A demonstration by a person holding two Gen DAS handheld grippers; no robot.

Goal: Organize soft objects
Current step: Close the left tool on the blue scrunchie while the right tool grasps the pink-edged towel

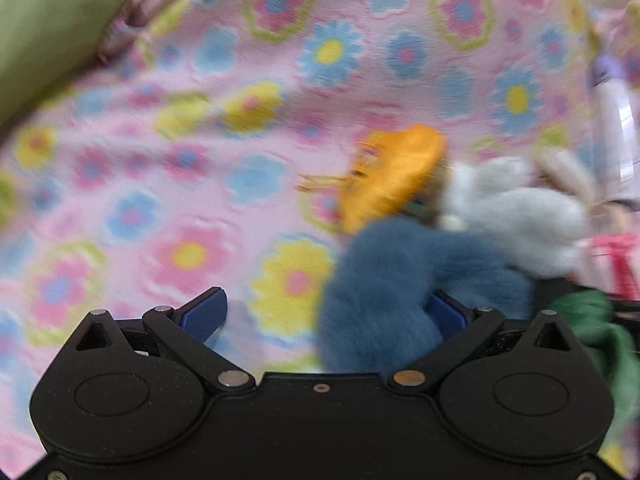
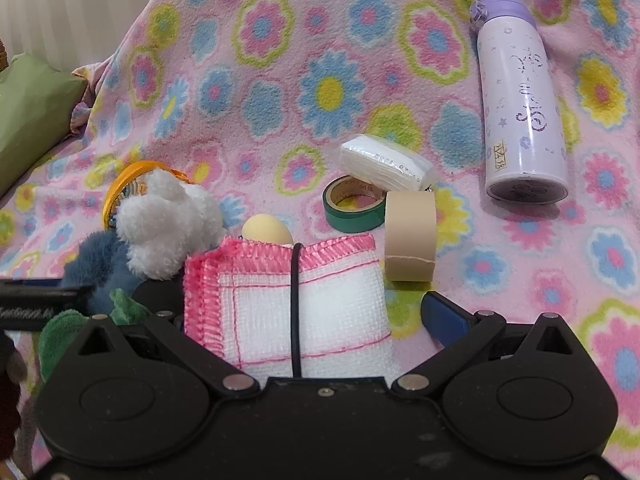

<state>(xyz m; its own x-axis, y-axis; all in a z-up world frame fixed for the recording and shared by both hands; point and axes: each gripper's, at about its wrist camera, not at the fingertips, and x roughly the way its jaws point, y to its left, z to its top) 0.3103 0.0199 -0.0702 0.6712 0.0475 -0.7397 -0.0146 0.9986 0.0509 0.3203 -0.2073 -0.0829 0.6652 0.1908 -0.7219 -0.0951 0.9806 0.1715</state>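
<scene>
Pink fleece blanket (image 2: 280, 60) printed with blue, yellow and green flowers lay over the whole surface, a green cushion (image 2: 28, 108) sat at its left edge, a pale ribbed wall (image 2: 80, 4) stood behind, soft even light.

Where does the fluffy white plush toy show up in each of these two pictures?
Left wrist view: the fluffy white plush toy sits right of centre, above the blue furry toy.
Right wrist view: it sits left of centre, beside the pink-edged white cloth.
Shared landmark: the orange ring behind it.
</scene>
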